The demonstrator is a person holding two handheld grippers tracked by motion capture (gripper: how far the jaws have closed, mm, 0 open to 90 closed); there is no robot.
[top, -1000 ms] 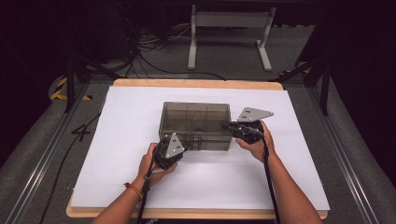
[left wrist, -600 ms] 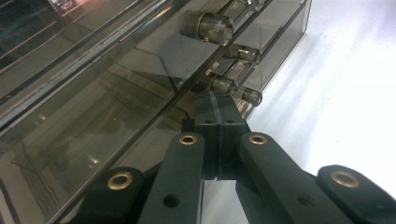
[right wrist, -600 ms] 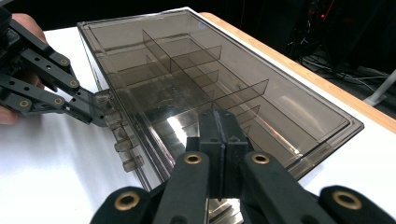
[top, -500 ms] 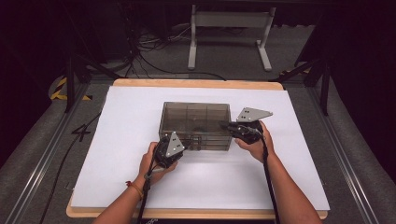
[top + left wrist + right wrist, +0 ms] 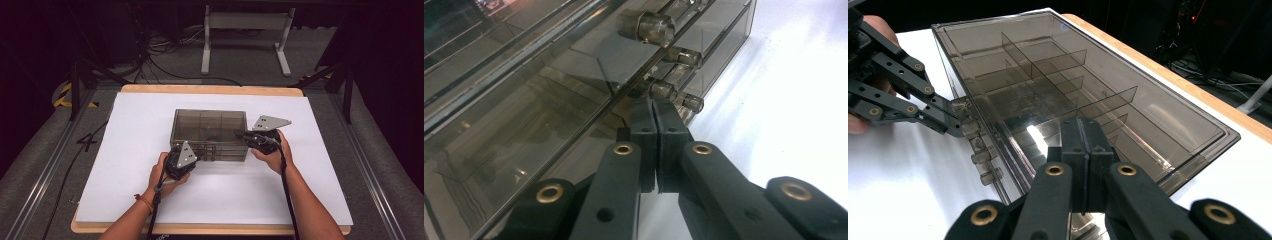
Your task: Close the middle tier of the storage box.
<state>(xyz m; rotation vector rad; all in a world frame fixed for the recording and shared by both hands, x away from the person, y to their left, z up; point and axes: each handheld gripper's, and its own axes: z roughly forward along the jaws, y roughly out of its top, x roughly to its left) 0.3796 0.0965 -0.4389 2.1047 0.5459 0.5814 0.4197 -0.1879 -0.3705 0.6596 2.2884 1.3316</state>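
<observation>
The smoky transparent box (image 5: 209, 134) lies flat near the middle of the white sheet (image 5: 125, 150) that covers the table, and all places below are given from this box. It is a shallow organiser of dark tinted plastic with its lid closed; through the lid (image 5: 1088, 95) you see thin dividers (image 5: 1068, 85) that cut the inside into many small compartments. In the high view one small dark spot shows inside near the middle, but it is too small to say what it is; the compartments that the right gripper view shows look empty. Along the box's near long edge runs a row of short clear cylinders (image 5: 649, 27), like hinge or latch knuckles. Your left gripper (image 5: 186, 150) is at the near left corner of the box, with its jaws pressed together, pad against pad, tips right at that row of cylinders; nothing is between them. Your right gripper (image 5: 241, 134) is at the box's right end, jaws also fully together and empty, the tips lying over the lid. Beyond the box's far side the wooden table edge (image 5: 210, 90) shows under the sheet.
</observation>
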